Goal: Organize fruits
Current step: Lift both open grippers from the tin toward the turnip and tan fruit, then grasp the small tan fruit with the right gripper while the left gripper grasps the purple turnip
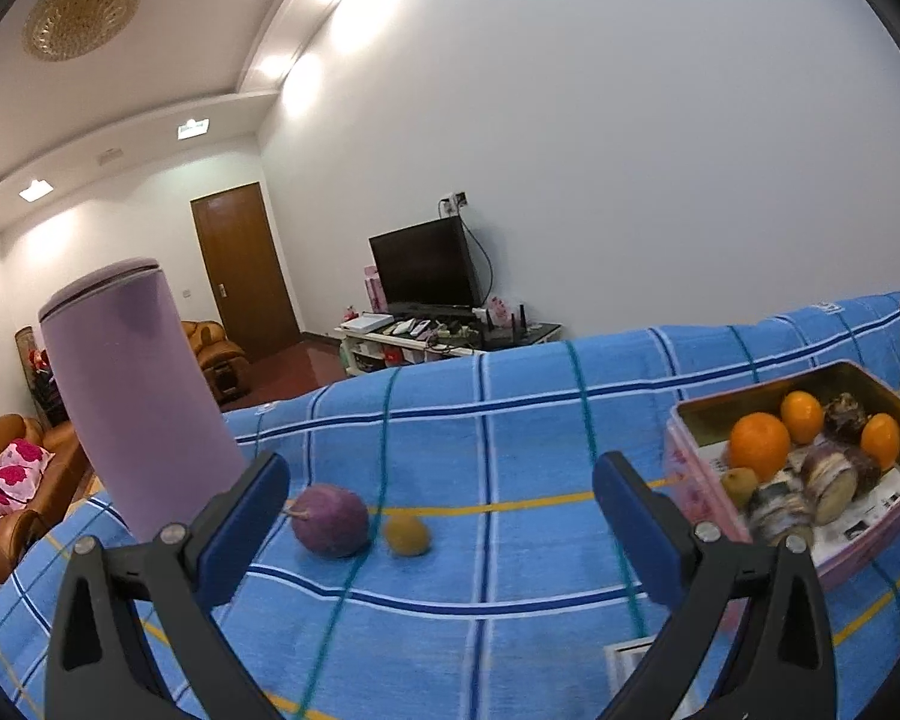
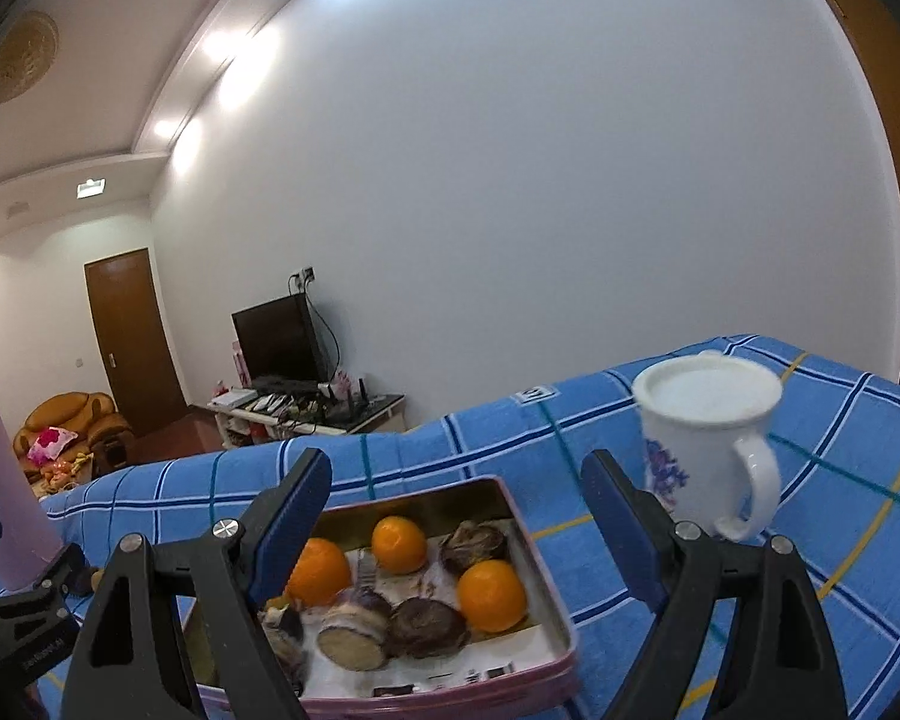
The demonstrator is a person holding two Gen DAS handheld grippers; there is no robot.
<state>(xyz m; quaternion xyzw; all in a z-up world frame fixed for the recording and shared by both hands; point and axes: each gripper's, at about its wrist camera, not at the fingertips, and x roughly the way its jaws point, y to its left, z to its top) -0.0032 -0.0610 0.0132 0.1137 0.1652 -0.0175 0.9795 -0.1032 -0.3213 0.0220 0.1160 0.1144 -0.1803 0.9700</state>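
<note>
The blue checked woven cloth (image 1: 510,450) looks matt; the rectangular pink metal tin (image 2: 546,570) gleams inside (paper-lined); the white ceramic mug (image 2: 702,450) is glossy.

Black hand-held gripper (image 1: 441,516), blue finger pads (image 1: 243,525), silver screws.

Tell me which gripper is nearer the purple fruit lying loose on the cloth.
Left. The left gripper is open with the purple fruit just ahead, near its left finger. The right gripper is off to the side over the tin.
</note>
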